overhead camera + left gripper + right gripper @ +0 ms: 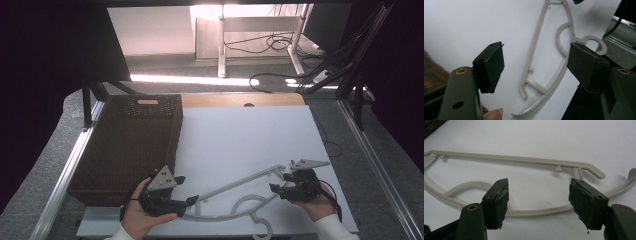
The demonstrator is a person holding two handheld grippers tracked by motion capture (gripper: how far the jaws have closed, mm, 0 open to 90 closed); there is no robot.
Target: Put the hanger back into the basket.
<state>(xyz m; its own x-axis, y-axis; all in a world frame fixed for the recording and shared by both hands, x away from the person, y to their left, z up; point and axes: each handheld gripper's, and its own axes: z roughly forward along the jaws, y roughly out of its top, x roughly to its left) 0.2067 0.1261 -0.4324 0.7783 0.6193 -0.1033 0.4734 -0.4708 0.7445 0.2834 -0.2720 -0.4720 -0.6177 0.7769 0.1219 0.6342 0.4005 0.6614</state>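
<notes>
A pale hanger (235, 197) lies flat near the table's (240, 135) front edge. The left gripper (192, 200) and right gripper (274, 188) flank its ends, jaws spread and empty; closing on it looks next, perhaps toward the wicker basket (125, 145).

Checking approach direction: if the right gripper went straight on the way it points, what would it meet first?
Probably the hanger: its lower rim lies between the open jaws of the right gripper, the straight bar beyond. Depth is unclear.

A white desk (240, 145) carries two things. A dark woven basket (127, 150) stands along its left edge. A pale grey plastic hanger (235, 200) lies flat near the front.
</notes>
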